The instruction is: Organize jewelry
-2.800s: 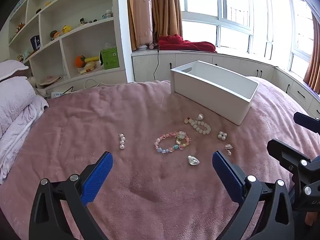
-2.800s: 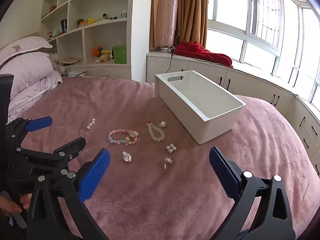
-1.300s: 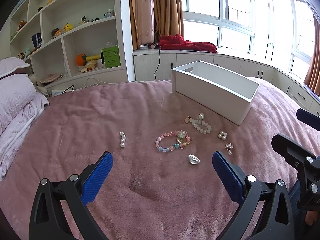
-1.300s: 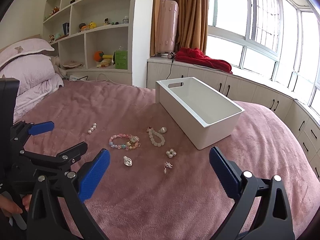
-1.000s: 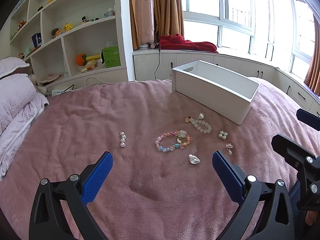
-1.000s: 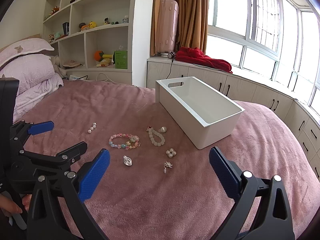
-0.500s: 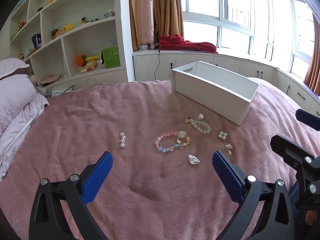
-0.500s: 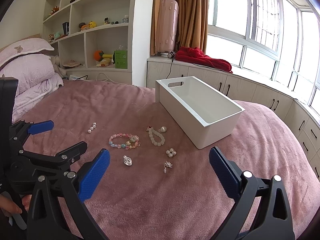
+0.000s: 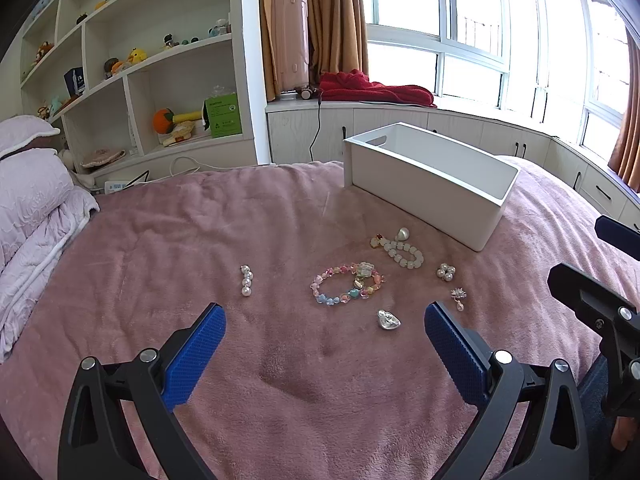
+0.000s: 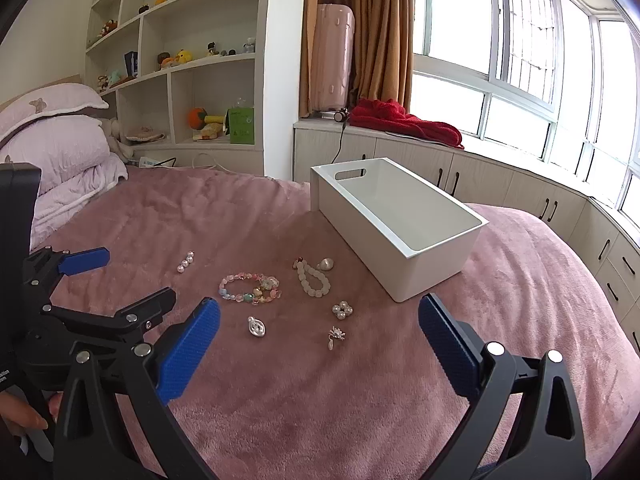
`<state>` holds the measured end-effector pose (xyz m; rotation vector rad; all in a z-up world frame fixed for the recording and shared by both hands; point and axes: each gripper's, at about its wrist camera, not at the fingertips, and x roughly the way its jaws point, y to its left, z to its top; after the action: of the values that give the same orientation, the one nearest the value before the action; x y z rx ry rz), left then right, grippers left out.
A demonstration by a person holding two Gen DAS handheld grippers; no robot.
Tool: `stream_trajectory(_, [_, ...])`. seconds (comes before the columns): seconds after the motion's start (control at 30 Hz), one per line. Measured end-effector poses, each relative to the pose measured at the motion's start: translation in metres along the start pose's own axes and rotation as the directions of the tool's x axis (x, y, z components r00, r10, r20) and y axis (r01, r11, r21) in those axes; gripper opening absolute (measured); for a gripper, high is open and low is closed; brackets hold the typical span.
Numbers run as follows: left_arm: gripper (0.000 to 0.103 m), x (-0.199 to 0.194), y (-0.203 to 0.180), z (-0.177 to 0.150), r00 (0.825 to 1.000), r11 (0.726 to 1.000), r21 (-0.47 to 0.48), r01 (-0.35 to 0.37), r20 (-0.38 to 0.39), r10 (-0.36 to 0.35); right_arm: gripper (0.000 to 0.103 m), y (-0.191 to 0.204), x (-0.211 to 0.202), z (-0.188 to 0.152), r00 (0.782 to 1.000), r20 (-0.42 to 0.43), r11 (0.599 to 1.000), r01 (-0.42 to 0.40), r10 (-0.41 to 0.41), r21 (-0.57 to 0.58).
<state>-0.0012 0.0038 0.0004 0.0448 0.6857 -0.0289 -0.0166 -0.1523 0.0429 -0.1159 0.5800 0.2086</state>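
I am holding left tool [image 9: 325, 334] and right tool [image 10: 319, 326] wide open, gripping nothing, above the bed [image 9: 160, 240]; pastel bead bracelet [image 9: 346, 284] lying at 12 o'clock, white bin [image 9: 430, 178] at 1.

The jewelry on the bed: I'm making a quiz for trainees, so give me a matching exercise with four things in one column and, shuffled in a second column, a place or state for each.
Things:
1. white bin
2. pearl strand
3. colourful bead bracelet
4. silver charm

Places or states:
A. lies alone, farthest toward the pillows
B. nothing visible inside, standing on the pink blanket
C. nearest the left gripper, between its open fingers in the left wrist view
D. a ring in the middle of the spread

Pairs: 1-B, 2-A, 3-D, 4-C
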Motion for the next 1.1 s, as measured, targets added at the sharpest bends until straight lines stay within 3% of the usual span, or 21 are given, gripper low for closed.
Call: stream_trajectory(1.1, [0.101, 0.0005, -0.0016, -0.0021, 1.0, 1.0, 0.01, -0.002, 0.001, 0.002, 0.098, -0.0011, 0.0023, -0.0007, 1.0, -0.004, 1.0, -0.004, 0.004, 0.0])
